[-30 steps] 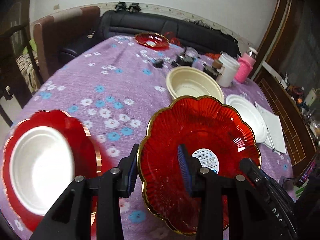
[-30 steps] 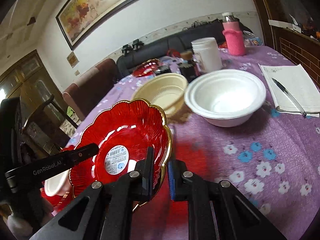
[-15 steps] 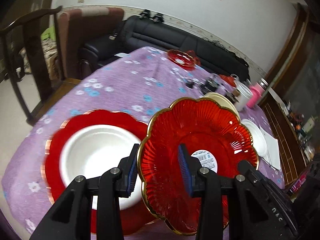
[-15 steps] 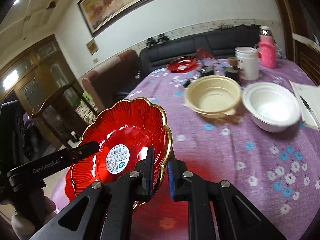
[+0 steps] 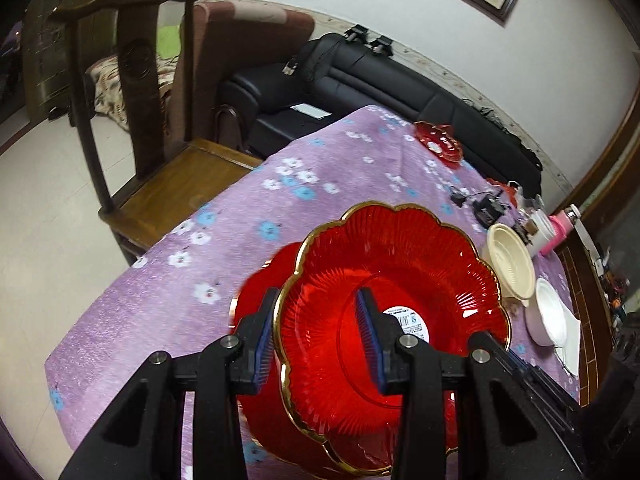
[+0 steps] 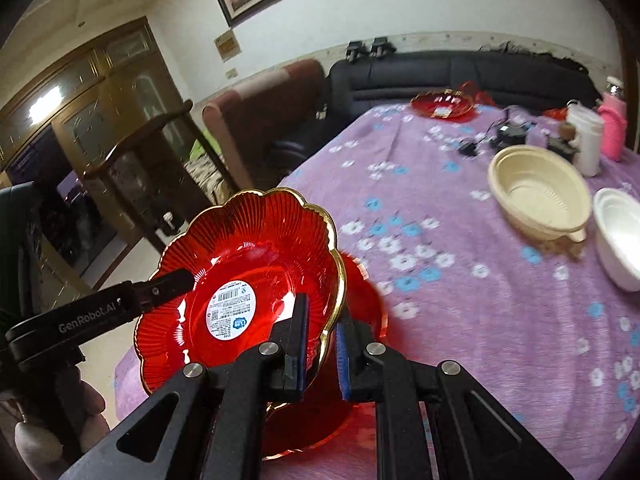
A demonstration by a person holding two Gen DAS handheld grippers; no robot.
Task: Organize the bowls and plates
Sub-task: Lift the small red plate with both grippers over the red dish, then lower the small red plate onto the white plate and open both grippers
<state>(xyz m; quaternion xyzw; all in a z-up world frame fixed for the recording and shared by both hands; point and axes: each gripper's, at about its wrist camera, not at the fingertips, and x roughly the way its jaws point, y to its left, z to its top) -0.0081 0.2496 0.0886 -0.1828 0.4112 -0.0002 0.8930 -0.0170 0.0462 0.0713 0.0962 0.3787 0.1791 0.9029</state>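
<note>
While you are carrying the red dish [image 5: 394,300] with both grippers, it is hanging over the red plate [image 5: 256,296] at the table's [image 5: 240,216] near corner. The left gripper [image 5: 320,336] is clamped on the dish's left rim, the right gripper [image 6: 322,334] is pinched tight on its right rim. Stacking step, by my reading: next you are needing to level the dish, center it over the plate, lower, then let go. The plate is mostly covered by the dish, so whatever sits in it is hidden. Tan bowl [image 6: 540,196] and white bowl [image 6: 620,236] are waiting toward the far right edge, another red dish [image 6: 442,105] at the far edge.
</note>
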